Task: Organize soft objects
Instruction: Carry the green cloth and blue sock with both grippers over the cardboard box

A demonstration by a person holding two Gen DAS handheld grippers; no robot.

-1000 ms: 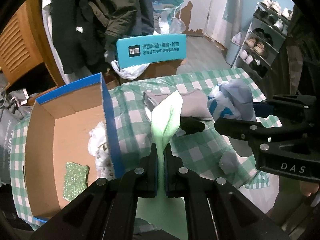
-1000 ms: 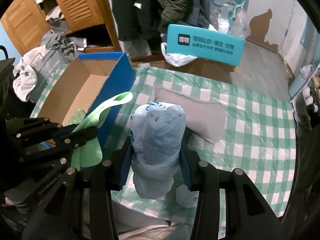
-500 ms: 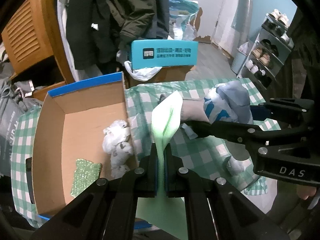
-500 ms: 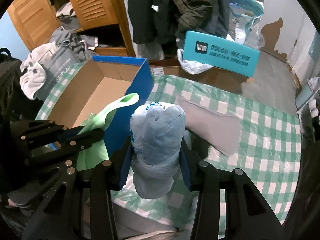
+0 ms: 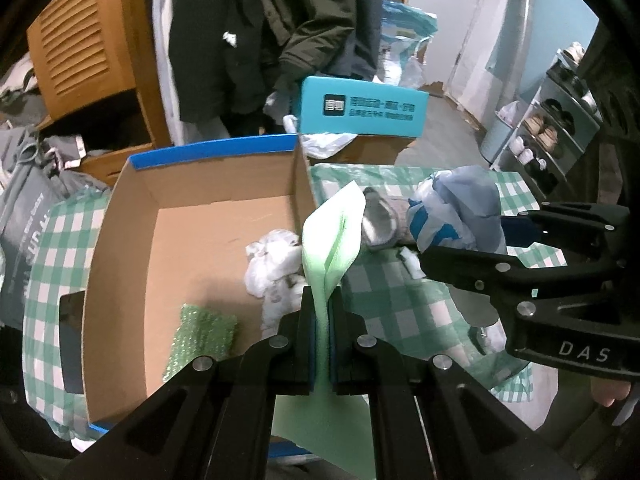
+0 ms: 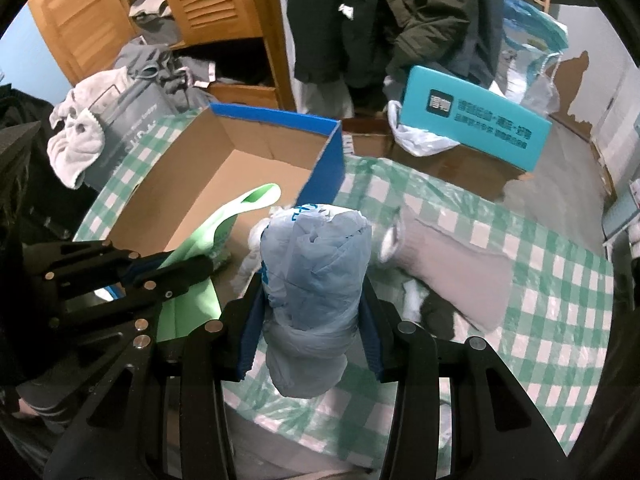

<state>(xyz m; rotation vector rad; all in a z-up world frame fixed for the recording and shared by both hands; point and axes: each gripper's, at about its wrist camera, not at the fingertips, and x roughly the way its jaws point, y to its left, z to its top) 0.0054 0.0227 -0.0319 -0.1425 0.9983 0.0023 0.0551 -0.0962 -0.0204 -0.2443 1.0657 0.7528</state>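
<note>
The left gripper is pressed together on a thin light-green foam sheet, held above the near edge of the open cardboard box; the right gripper is clamped around a rolled bundle of pale blue plastic bags, held over the checked tablecloth just beside the box's blue wall. Risks are judged as follows: the foam sheet is limp and gripped only along one fold, so its trailing end may catch on the box rim and be left draped over the edge; the bag bundle is slippery and compressible, so it may slide through the pads or unroll if released high; the two grippers are close together and may collide over the box. Count: one box; inside it, one green bubble-wrap piece and one crumpled white plastic wad; on the cloth, one grey sock, beside a dark item that cannot be identified.
</note>
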